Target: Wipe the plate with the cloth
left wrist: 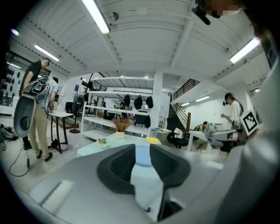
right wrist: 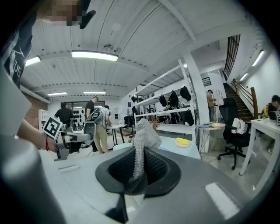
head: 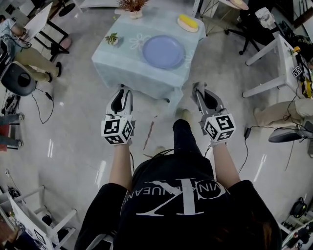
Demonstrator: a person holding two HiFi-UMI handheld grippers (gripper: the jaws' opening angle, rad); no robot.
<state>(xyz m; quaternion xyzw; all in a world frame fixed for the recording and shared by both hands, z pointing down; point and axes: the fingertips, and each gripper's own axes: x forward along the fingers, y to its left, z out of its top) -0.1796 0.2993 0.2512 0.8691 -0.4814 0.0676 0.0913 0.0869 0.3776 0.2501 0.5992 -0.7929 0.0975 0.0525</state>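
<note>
A round lavender plate (head: 163, 51) lies on a low table (head: 124, 63) covered with a pale blue cloth, ahead of me on the floor. Both grippers hover short of the table's near edge, above the floor. My left gripper (head: 122, 90) stands open with nothing in it; through its gap in the left gripper view shows the plate (left wrist: 142, 156). My right gripper (head: 197, 89) is shut on a grey mesh cloth (right wrist: 141, 133), which sticks up from between the jaws in the right gripper view.
On the table also stand a small green plant (head: 112, 38), a pot of dried flowers (head: 133, 7) and a yellow item on a dish (head: 188, 22). White desks (head: 274, 53), an office chair (head: 252, 24) and people (head: 29, 58) surround the area; cables (head: 44, 105) lie on the floor.
</note>
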